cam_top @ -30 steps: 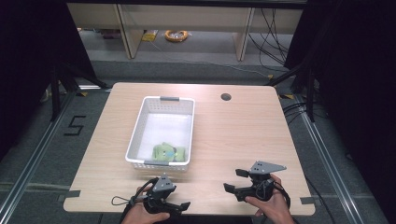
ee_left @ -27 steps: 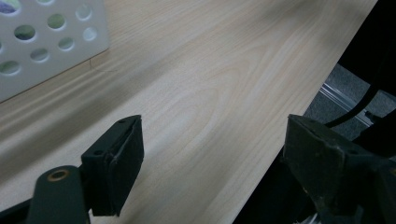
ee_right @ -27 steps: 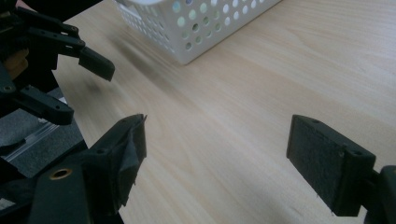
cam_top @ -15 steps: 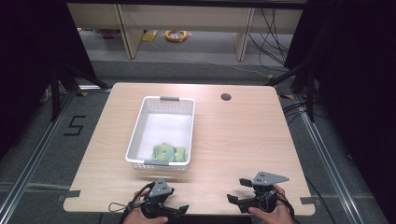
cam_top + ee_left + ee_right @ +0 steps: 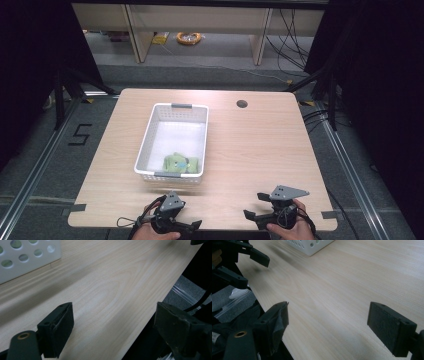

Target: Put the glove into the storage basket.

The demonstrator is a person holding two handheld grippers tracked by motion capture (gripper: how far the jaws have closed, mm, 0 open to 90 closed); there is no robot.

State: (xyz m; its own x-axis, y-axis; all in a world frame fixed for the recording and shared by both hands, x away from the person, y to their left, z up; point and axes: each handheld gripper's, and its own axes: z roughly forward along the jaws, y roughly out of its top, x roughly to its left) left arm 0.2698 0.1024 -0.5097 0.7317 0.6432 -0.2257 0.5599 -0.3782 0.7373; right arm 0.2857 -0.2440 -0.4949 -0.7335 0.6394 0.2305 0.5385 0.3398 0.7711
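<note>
Drawn back toward the near edge of the desk since the earlier frames: both tongs, the right tongs shifted nearer the person and slightly rightward, the left tongs lowered to the desk's rim. Basket and contents unmoved. Read as a withdrawal after placement, or a resting pose ahead of a new reach; nothing carried either way.

Left tongs: jaws wide apart, bare wood grain between them, one jaw hanging past the desk edge. Right tongs: jaws likewise wide apart, empty, desk surface between, with the left tongs seen farther off at upper left of that view.

White perforated basket: left of centre on the desk, long axis running away from the person, tilted slightly rightward at the far end. Green soft toy: lying inside the basket at its near end, against the near wall, well apart from both tongs. Long axis of the toy roughly crosswise to the basket; facing direction too small to tell.
</note>
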